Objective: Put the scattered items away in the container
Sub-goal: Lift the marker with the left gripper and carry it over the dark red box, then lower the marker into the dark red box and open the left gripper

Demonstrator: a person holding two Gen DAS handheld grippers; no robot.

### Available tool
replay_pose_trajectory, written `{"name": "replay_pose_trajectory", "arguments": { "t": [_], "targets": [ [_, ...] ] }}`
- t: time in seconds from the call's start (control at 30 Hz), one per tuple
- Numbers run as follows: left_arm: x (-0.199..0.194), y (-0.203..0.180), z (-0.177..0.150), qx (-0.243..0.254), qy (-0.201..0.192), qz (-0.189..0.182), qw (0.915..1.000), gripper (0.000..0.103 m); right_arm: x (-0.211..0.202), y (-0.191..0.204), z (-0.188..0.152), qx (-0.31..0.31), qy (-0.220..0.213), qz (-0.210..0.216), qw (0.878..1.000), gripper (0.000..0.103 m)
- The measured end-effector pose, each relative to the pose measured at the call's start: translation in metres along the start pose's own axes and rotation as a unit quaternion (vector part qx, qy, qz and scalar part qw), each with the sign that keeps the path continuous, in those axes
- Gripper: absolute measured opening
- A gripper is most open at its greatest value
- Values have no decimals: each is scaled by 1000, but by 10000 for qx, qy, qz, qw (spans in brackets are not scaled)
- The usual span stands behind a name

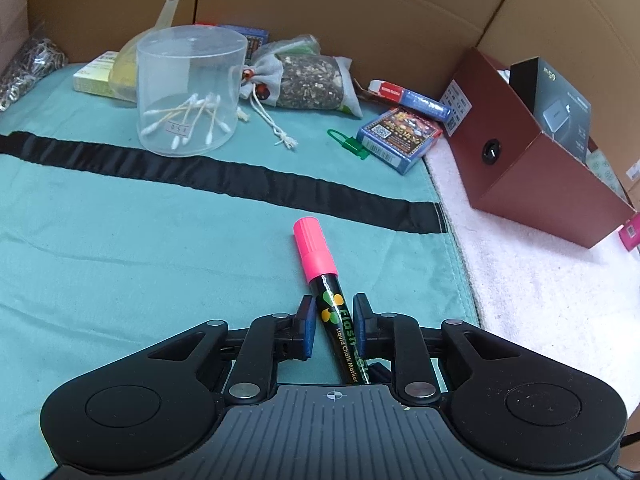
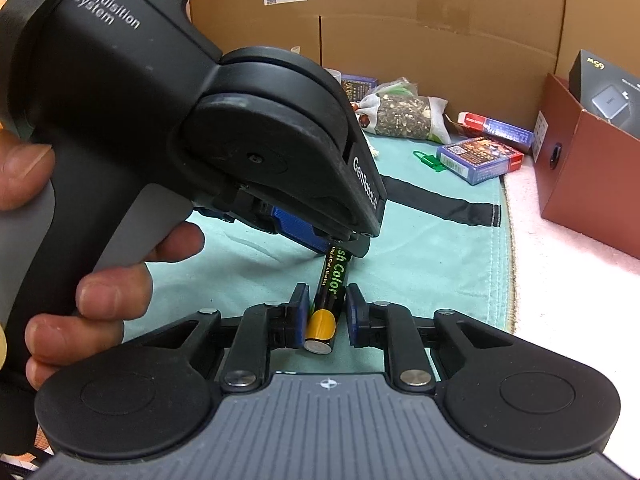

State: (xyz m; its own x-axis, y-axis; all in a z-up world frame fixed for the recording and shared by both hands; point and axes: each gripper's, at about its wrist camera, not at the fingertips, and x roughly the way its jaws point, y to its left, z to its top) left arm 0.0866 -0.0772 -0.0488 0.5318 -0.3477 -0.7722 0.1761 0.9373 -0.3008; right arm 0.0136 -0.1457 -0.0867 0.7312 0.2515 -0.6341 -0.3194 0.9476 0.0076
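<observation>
A: Nearest the left camera?
B: Shows the left gripper (image 1: 334,308) clamped on the chalk marker (image 1: 316,256), both blue pads tight against the black barrel, pink cap pointing forward over the teal cloth (image 1: 160,240).
A: And from the right side?
B: Shows the right gripper (image 2: 327,294) nearly together around the marker's tail end, one pad touching the barrel, the other just beside it. Cannot tell whether pressing or not. Just beyond, catches the left gripper side-on, with the fingers (image 2: 114,286) of the left hand wrapped round its handle.
A: Past the pink cap?
B: Crosses a black stripe (image 1: 240,176) running over the cloth. Then reaches a clear tub (image 1: 192,60) on the left, with cotton swabs (image 1: 188,116) lying inside at its base.
A: Further right?
B: Finds a green clip (image 1: 348,142) just beside a blue card box (image 1: 400,136) at the cloth's right edge. Behind those, picks out a mesh pouch (image 1: 308,82) of dried bits lying on its side and a red-and-blue carton (image 1: 408,98).
A: The container?
B: Sits on the right as a red-brown box (image 1: 520,168) on a white fluffy cover (image 1: 540,300), well apart from the marker, with a black carton (image 1: 560,100) standing inside.
A: Farthest back?
B: Ends at a cardboard wall (image 1: 360,8), with a pale funnel (image 1: 160,20) behind the tub
</observation>
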Motion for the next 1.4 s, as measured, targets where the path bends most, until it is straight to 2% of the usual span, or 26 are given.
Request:
{"name": "replay_pose_trajectory", "arguments": {
  "t": [0.1,0.33,0.77,1.07,1.4],
  "targets": [
    [-5,-5,0,-54,-55,-90,9999,16,-8,-5,-2,82,-111,-38,9999,21],
    [-21,-46,15,234,-378,-221,9988,16,-33,-27,6,259,-551,-262,9978,20],
    [-30,-164,56,1084,-945,-794,9864,16,-82,-109,25,732,-1400,-1048,9819,20],
    [-14,-230,84,1534,-1125,-1064,9760,16,-100,-167,34,963,-1783,-1474,9681,20],
    [24,-273,117,1833,-1188,-1124,9694,16,-82,-229,51,1188,-1984,-1617,9594,20]
  ]
}}
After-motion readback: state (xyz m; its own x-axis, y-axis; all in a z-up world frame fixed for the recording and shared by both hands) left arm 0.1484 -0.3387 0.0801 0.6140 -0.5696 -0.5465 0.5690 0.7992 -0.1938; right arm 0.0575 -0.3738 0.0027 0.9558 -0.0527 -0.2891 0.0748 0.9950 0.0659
